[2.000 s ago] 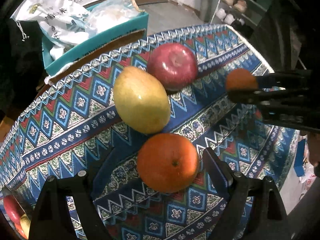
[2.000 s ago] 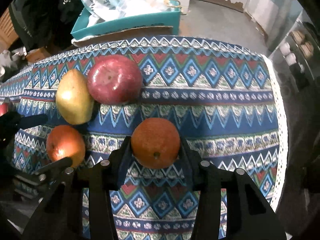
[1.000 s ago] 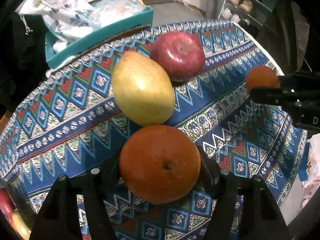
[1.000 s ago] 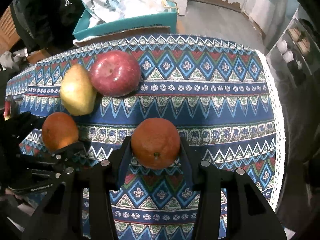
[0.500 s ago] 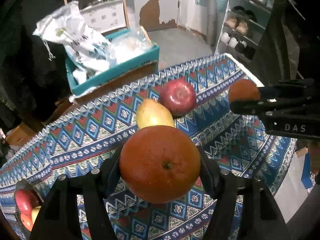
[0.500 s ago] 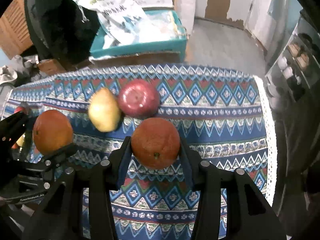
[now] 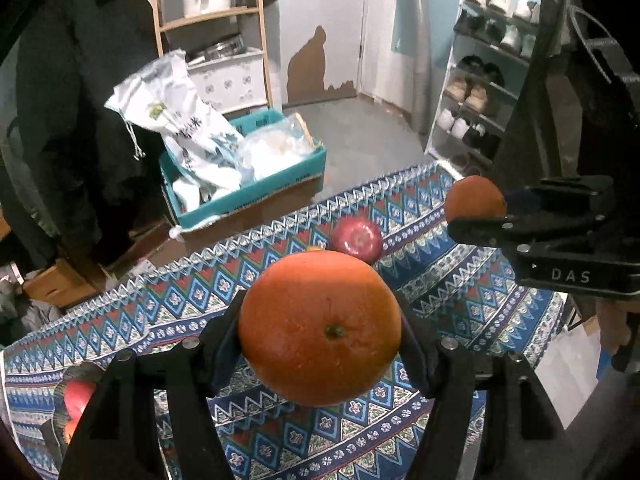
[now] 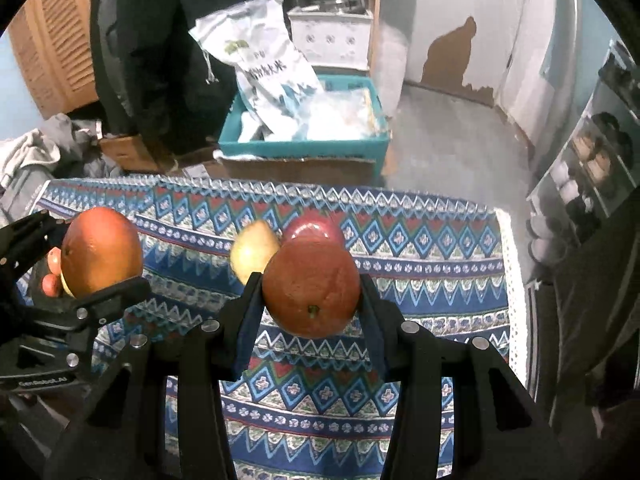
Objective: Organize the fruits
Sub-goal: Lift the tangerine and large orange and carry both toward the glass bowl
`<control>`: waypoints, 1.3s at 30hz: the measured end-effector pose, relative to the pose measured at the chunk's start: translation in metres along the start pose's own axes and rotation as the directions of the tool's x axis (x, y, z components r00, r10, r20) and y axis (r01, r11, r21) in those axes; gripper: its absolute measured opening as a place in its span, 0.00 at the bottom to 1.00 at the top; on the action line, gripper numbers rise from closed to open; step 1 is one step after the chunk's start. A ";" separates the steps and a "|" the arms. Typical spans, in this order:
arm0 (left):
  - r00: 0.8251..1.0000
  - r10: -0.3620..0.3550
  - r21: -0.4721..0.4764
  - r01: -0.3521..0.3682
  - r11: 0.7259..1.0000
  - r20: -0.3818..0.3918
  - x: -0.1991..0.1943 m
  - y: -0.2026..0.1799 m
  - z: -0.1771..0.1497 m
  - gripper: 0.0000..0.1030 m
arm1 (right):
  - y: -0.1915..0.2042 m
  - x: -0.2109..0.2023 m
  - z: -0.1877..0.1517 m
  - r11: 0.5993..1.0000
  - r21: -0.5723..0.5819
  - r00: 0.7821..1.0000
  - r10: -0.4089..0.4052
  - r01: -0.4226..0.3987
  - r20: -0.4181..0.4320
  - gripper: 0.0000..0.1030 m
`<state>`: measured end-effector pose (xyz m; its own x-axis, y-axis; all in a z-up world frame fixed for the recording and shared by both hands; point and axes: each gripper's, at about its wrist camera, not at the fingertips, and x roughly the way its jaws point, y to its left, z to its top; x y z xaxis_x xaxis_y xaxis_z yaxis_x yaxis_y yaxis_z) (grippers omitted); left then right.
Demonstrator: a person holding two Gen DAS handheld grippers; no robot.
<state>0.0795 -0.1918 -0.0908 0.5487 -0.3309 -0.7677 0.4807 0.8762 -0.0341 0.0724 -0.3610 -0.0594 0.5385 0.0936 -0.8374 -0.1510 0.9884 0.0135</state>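
My left gripper [image 7: 320, 332] is shut on an orange [image 7: 320, 334] and holds it well above the patterned tablecloth [image 7: 440, 280]. My right gripper [image 8: 311, 294] is shut on a second orange [image 8: 311, 288], also lifted. Each gripper shows in the other's view: the right one [image 7: 476, 204] at the right, the left one [image 8: 98, 254] at the left. A red apple [image 7: 355, 239] and a yellow pear [image 8: 253, 251] lie together on the cloth below; the pear is almost hidden in the left wrist view.
A bowl [image 7: 60, 396] holding red and yellow fruit sits at the table's left end. Beyond the table's far edge stands a teal crate [image 8: 304, 148] with white bags. A shoe rack [image 7: 480, 92] stands at the right.
Both grippers have risen high above the table with their oranges; the apple and pear now look small and far below. Two seconds ago the left gripper was open around its orange.
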 end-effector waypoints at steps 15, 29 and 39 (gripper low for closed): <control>0.994 0.045 -0.051 -0.040 0.998 0.100 -0.066 0.034 -0.004 0.68 | 0.037 -0.039 0.022 0.998 -0.042 0.993 0.053 -0.049 0.105 0.44; 0.983 0.128 -0.133 -0.110 0.985 0.131 -0.106 0.083 -0.027 0.68 | 0.107 -0.040 0.048 0.979 -0.130 0.979 0.169 -0.154 0.112 0.44; 0.978 0.169 -0.206 -0.141 0.968 0.126 -0.124 0.121 -0.046 0.68 | 0.162 -0.028 0.064 0.957 -0.186 0.968 0.239 -0.222 0.076 0.44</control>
<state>0.0384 -0.0284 -0.0297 0.7036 -0.2199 -0.6757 0.2477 0.9672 -0.0568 0.0861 -0.1962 0.0017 0.5483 0.3359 -0.7658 -0.4177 0.9034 0.0972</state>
